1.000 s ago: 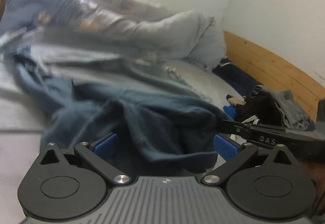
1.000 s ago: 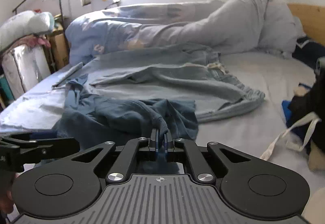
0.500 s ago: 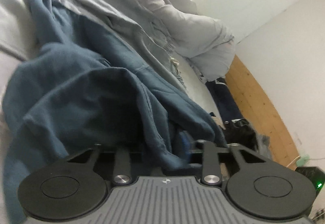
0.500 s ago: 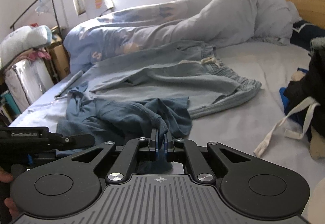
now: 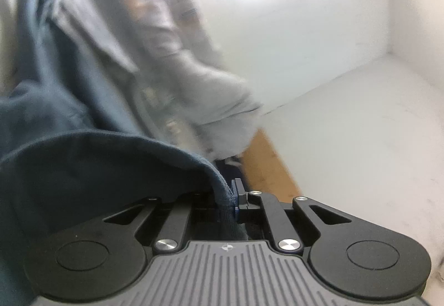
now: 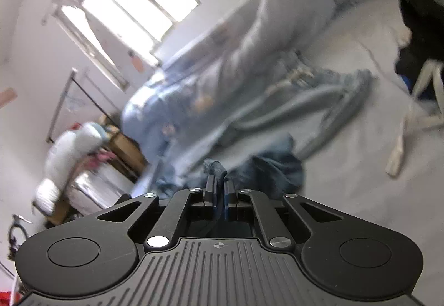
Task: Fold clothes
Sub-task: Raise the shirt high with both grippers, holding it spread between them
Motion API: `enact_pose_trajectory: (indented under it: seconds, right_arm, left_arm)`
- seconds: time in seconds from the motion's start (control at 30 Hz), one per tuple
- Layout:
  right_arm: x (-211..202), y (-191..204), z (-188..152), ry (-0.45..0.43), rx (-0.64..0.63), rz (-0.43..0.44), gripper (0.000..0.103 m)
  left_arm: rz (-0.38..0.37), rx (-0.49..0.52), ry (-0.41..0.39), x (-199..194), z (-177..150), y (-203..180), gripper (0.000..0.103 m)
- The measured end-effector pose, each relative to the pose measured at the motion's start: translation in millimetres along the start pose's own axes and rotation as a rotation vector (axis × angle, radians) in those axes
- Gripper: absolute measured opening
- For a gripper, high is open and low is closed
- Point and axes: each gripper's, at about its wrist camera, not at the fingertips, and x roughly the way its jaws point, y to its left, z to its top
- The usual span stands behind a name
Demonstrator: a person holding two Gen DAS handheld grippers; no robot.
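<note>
On the bed (image 6: 360,167), a dark blue garment (image 6: 272,170) lies bunched on the pale sheet, just in front of a light blue pair of trousers (image 6: 305,95) spread flat, with a grey duvet (image 6: 277,28) heaped behind them. The right hand-held gripper (image 6: 219,184) has its fingers pressed together on a rolled edge of the dark blue garment. In the left wrist view the left hand-held gripper (image 5: 227,195) is likewise clamped on a hem of the same cloth, which drapes over its left side and hides one finger. Both views are tilted and motion-blurred. A wooden bed frame (image 5: 266,164) shows beyond the left hand-held gripper, and a black bag with white straps (image 6: 416,64) rests at the bed's right.
</note>
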Motion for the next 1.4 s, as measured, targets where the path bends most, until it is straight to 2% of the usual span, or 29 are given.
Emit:
enact_pose_trajectory:
  seconds: [0.23,0.47,0.53,0.67,0.7,0.73,0.8,0.83,1.0,1.1,1.17,1.27,1.4]
  right_arm:
    - [-39,62,36,-0.130,-0.010,0.127,0.003]
    - [-82,154,94,-0.283,-0.064,0.318,0.001]
    - [-100,185,112,-0.338,-0.097,0.374,0.001]
    - [-123,228,133,-0.331,-0.227,0.399,0.004]
    - [-124,232,131,-0.325,-0.285,0.381,0.018]
    - [-125,235,130,-0.318,-0.343,0.363,0.050]
    - [-123,231,118,-0.290,-0.486,0.357,0.081]
    - [-122,226,111,-0.273,-0.562,0.359,0.086]
    - [-98,220,62,-0.151,-0.822,0.315,0.086]
    - [-83,217,32,-0.073,-0.967,0.283,0.086]
    - [-72,222,17,-0.031,-1.037,0.299,0.085]
    - [-57,226,10,-0.015,-1.051,0.309,0.082]
    - [-41,223,9,-0.022,-1.021,0.280,0.062]
  left_arm:
    - [-0.059,0.083,-0.153,-37,19,-62,0.017]
    - [-0.106,0.215,-0.314,-75,73,-167,0.017]
    - [-0.098,0.266,-0.331,-84,88,-198,0.017]
    - [-0.054,0.357,-0.318,-100,102,-239,0.017]
    - [-0.036,0.376,-0.310,-104,101,-243,0.017]
    - [-0.018,0.387,-0.303,-108,99,-242,0.017]
    - [0.008,0.377,-0.293,-118,96,-235,0.017]
    - [0.023,0.359,-0.292,-123,95,-229,0.017]
    - [0.084,0.309,-0.313,-138,97,-208,0.017]
    - [0.095,0.311,-0.318,-143,101,-211,0.017]
    - [0.101,0.315,-0.318,-146,106,-215,0.017]
    - [0.110,0.324,-0.317,-147,110,-217,0.017]
    - [0.121,0.331,-0.319,-148,112,-216,0.017]
